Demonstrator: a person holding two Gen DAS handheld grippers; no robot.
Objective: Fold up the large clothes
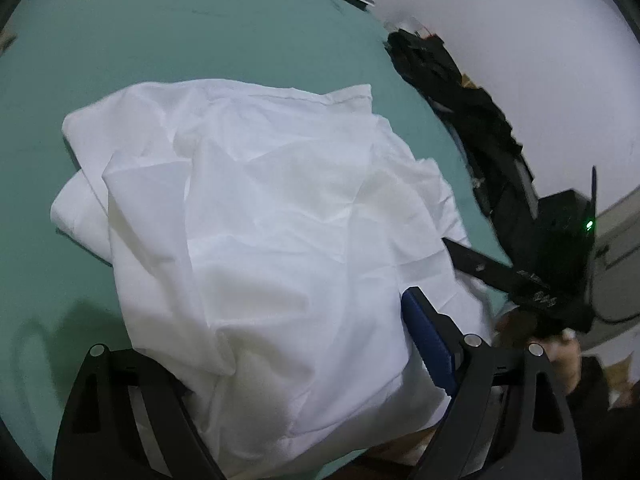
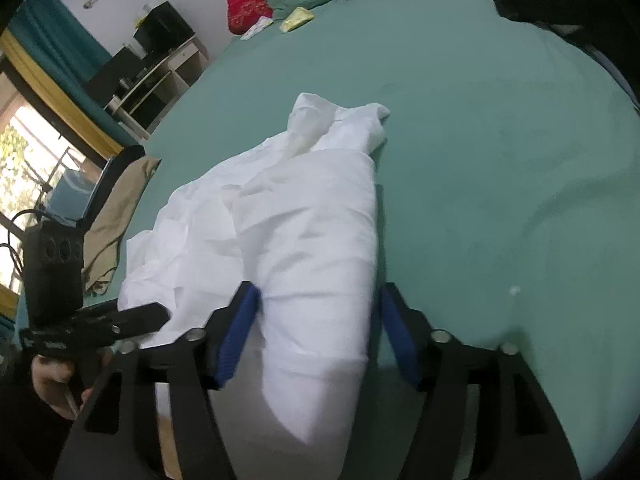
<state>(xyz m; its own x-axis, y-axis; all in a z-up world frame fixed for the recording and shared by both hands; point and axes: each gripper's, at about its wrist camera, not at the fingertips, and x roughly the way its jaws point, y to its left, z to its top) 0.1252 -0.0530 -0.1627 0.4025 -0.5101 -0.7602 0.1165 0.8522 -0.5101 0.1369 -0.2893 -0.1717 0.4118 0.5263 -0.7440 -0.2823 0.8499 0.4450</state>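
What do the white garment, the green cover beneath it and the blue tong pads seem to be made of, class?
White garment: thin woven cloth, likely cotton, matte; it shows sharp creases and soft folds.
Green cover: smooth matte fabric, like a bedsheet; it lies in shallow wrinkles.
Blue pads: probably rubber or soft plastic; one edge looks ribbed, though the views are blurred.

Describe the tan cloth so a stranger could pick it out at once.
Start from the big green bed sheet and go to the edge nearest the window. There, beside the crumpled white garment, the tan cloth lies draped over that edge. It is the only beige piece, flat and narrow, unlike the bulky white heap or the red bedding at the far end.
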